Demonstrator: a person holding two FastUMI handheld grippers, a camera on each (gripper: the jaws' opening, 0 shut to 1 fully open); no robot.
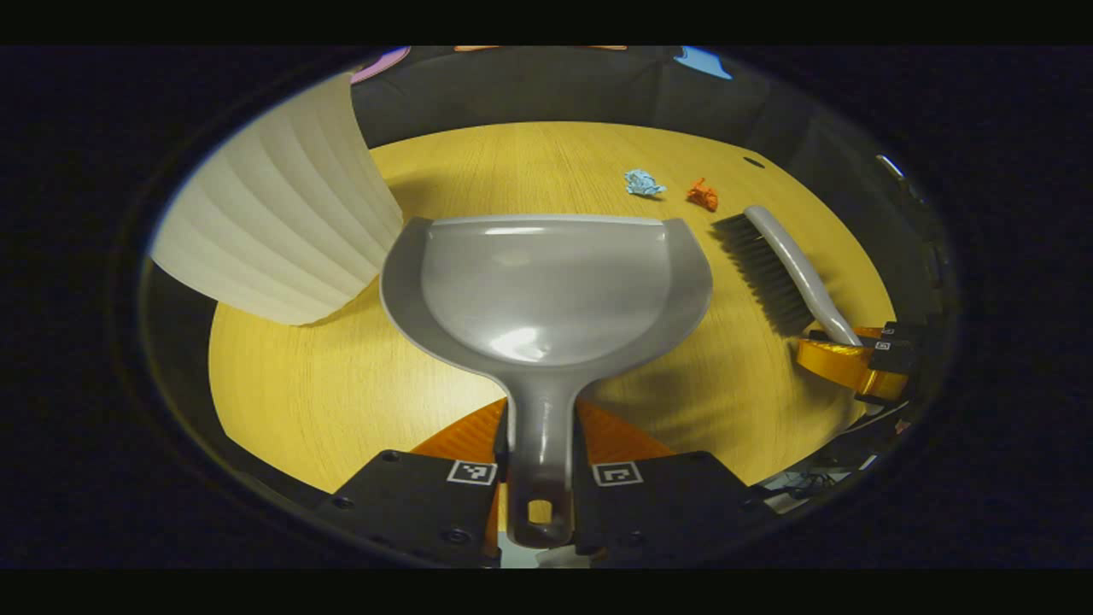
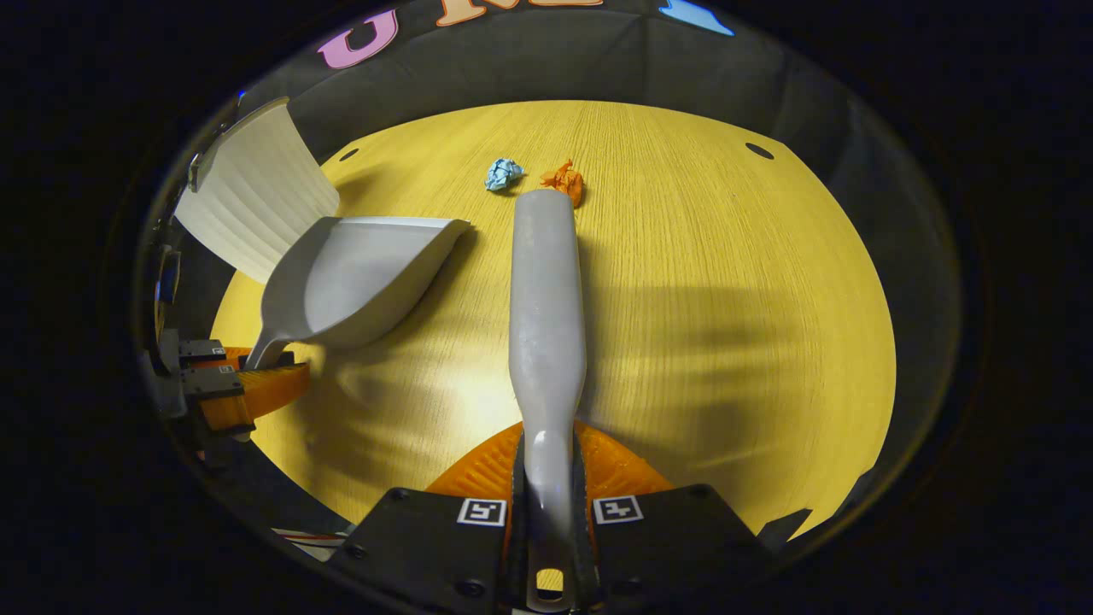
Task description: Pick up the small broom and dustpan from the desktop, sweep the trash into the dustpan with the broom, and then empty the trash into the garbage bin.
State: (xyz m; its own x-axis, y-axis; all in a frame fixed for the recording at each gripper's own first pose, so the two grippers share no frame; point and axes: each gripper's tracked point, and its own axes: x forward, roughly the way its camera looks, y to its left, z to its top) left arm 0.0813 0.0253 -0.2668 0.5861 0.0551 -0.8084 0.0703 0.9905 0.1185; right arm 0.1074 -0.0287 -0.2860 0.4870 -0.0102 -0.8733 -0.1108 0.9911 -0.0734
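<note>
No brand marks or readable writing on the dustpan, broom or bin; the only printed marks are small square black-and-white tags on the gripper bodies, two in front of each camera.

Left gripper [image 1: 540, 478]: closed narrow on the dustpan [image 1: 546, 290] handle, both fingers pressing its sides. The pan stretches straight ahead of this gripper, open mouth facing away, above the table [image 1: 341, 393]. One dustpan, grey, with a hanging hole at the handle end.

Right gripper [image 2: 548, 504]: clamped on the handle of the broom [image 2: 546, 307], one finger on each side. The broom's back runs straight forward from it, bristles hidden underneath in the right gripper view. From the left gripper view the broom [image 1: 781, 269] sits ahead and to the right, dark bristles visible, the right gripper [image 1: 858, 359] at its handle.

Trash: two crumpled scraps, one blue paper [image 2: 504, 173] and one orange paper [image 2: 564, 181], side by side on the table just beyond the broom's tip, well ahead of the dustpan mouth.

One ribbed white garbage bin [image 1: 273, 213], ahead-left of the left gripper, close beside the dustpan's left edge.

From the right gripper view, the left gripper [image 2: 248, 384] is far left, with the dustpan [image 2: 359, 273] tilted.
</note>
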